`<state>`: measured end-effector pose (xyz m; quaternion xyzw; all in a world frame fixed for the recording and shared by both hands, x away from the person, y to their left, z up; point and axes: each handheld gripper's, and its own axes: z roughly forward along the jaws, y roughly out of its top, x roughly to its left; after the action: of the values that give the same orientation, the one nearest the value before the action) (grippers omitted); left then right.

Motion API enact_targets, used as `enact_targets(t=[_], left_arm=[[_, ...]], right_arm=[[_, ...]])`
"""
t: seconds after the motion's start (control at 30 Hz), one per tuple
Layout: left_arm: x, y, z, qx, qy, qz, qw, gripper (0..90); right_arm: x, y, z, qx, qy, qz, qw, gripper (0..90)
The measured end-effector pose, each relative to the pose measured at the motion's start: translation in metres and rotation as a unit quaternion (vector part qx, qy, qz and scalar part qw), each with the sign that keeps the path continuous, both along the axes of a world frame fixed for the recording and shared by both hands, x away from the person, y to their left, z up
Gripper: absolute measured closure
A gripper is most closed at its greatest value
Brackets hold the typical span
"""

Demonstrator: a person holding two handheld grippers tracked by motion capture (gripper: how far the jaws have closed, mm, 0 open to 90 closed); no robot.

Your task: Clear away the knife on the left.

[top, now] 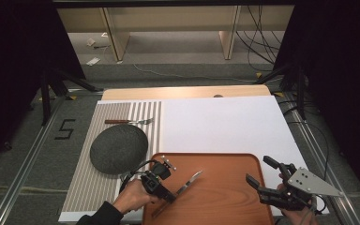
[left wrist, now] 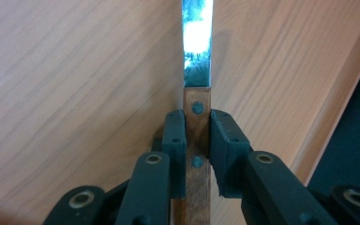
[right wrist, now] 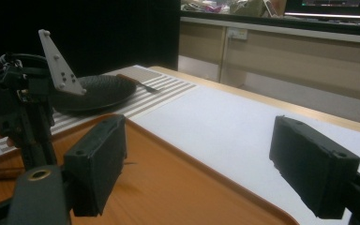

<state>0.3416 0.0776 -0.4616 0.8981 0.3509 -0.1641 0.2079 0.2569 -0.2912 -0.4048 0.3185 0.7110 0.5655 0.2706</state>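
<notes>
A knife (top: 190, 182) with a wooden handle lies slantwise over the brown wooden tray (top: 225, 192). My left gripper (top: 168, 196) is shut on its handle, low above the tray's near left part. In the left gripper view both pads of the left gripper (left wrist: 198, 119) press on the riveted handle, and the shiny blade (left wrist: 198, 56) runs away over the tray (left wrist: 75, 70). My right gripper (top: 258, 169) stands open at the tray's right edge with nothing between its jaws. The right gripper view has the right gripper (right wrist: 197, 159) wide open over the tray (right wrist: 168, 187).
A dark grey plate (top: 118, 148) lies upside down on a striped placemat (top: 82, 187) left of the tray. A fork (top: 129, 122) lies beyond the plate. A white board (top: 225, 126) covers the table behind the tray. Black stands and cables flank the table.
</notes>
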Motion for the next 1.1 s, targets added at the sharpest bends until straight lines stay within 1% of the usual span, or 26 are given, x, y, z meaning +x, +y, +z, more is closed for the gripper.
enact_targets(t=[0.07,0.17,0.27,0.3,0.33,0.37,0.4,0.43,0.47,0.5,0.57,0.63,0.67,0.7,0.73,0.77,0.8,0.83,0.87,0.9,0.93,0.97,1.0,1.03,1.07,1.1], left_arm=[[0.0,0.0,-0.001,0.0,0.001,0.002,1.0,76.8],[0.0,-0.001,-0.005,0.003,0.006,-0.002,1.0,76.3],[-0.001,-0.001,-0.005,-0.001,0.001,-0.006,1.0,75.3],[-0.001,-0.001,-0.004,-0.007,-0.001,-0.005,1.0,70.7],[0.0,-0.001,-0.003,-0.016,-0.014,-0.005,0.9998,65.9],[0.0,0.0,0.0,-0.02,-0.019,-0.003,0.9996,62.7],[0.0,0.001,0.003,-0.031,-0.027,-0.001,0.9992,57.9],[0.0,0.001,0.003,-0.031,-0.027,-0.001,0.9992,52.0],[0.0,0.001,0.007,-0.036,-0.039,0.004,0.9986,52.0],[-0.002,0.0,0.015,-0.046,-0.066,0.001,0.9967,46.9],[-0.006,-0.002,0.021,-0.052,-0.1,-0.004,0.9936,40.7],[-0.01,-0.007,0.026,-0.049,-0.127,-0.015,0.9907,37.1],[-0.01,-0.007,0.026,-0.049,-0.127,-0.015,0.9907,37.4],[-0.014,-0.013,0.028,-0.048,-0.145,-0.029,0.9878,40.4],[-0.014,-0.013,0.028,-0.048,-0.145,-0.029,0.9878,46.5],[-0.015,-0.016,0.028,-0.048,-0.148,-0.039,0.987,51.1],[-0.018,-0.022,0.028,-0.046,-0.154,-0.055,0.9855,57.0],[-0.018,-0.025,0.027,-0.04,-0.154,-0.066,0.9851,63.3],[-0.018,-0.025,0.027,-0.04,-0.154,-0.066,0.9851,67.9],[-0.019,-0.031,0.024,-0.03,-0.151,-0.083,0.9846,72.0],[-0.019,-0.034,0.022,-0.025,-0.15,-0.092,0.9841,76.2],[-0.019,-0.037,0.02,-0.02,-0.147,-0.1,0.9838,79.8],[-0.019,-0.037,0.02,-0.02,-0.147,-0.1,0.9838,83.1],[-0.019,-0.039,0.017,-0.015,-0.145,-0.109,0.9834,83.1],[-0.019,-0.042,0.015,-0.009,-0.144,-0.113,0.983,86.1],[-0.018,-0.047,0.01,0.003,-0.14,-0.122,0.9826,89.6]], right_arm=[[0.0,0.0,0.0,0.0,0.0,0.0,1.0,20.1],[0.0,0.0,0.0,-0.001,0.0,0.001,1.0,20.2],[0.0,0.0,0.0,0.0,0.0,0.001,1.0,20.1],[0.0,0.0,0.0,-0.001,-0.001,0.001,1.0,20.2],[0.0,0.0,0.0,-0.001,-0.001,0.001,1.0,20.1],[0.0,0.0,0.0,-0.001,-0.001,0.001,1.0,20.2],[0.0,0.0,0.0,-0.001,0.0,0.001,1.0,20.2],[0.0,0.0,0.0,-0.001,-0.001,0.001,1.0,20.2],[0.0,0.0,0.0,-0.001,-0.001,0.001,1.0,20.2],[0.0,0.0,0.0,-0.001,-0.001,0.001,1.0,20.2],[0.001,0.0,0.0,-0.001,-0.001,0.001,1.0,20.2],[0.001,0.0,0.0,-0.001,0.0,0.001,1.0,20.2],[0.001,0.0,0.0,-0.001,0.0,0.001,1.0,20.2],[0.0,0.0,0.0,-0.001,-0.001,0.001,1.0,20.1],[0.0,0.0,0.0,-0.001,-0.001,0.001,1.0,20.1],[0.001,0.0,0.0,-0.001,-0.001,0.0,1.0,20.1],[0.001,0.0,0.0,-0.001,-0.001,0.001,1.0,20.2],[0.001,0.0,0.0,-0.001,-0.001,0.001,1.0,20.1],[0.001,0.0,0.0,-0.001,-0.001,0.001,1.0,20.1],[0.0,0.0,0.0,-0.001,-0.001,0.001,1.0,20.2],[0.001,0.0,0.0,-0.001,-0.001,0.001,1.0,20.1],[0.0,0.0,0.0,-0.001,-0.001,0.001,1.0,20.2],[0.0,0.0,0.0,-0.001,-0.001,0.001,1.0,20.2],[0.0,0.0,0.0,-0.001,0.0,0.001,1.0,20.2],[0.0,0.0,0.0,-0.001,0.0,0.001,1.0,20.2],[0.0,0.0,0.0,-0.001,0.0,0.001,1.0,20.1]])
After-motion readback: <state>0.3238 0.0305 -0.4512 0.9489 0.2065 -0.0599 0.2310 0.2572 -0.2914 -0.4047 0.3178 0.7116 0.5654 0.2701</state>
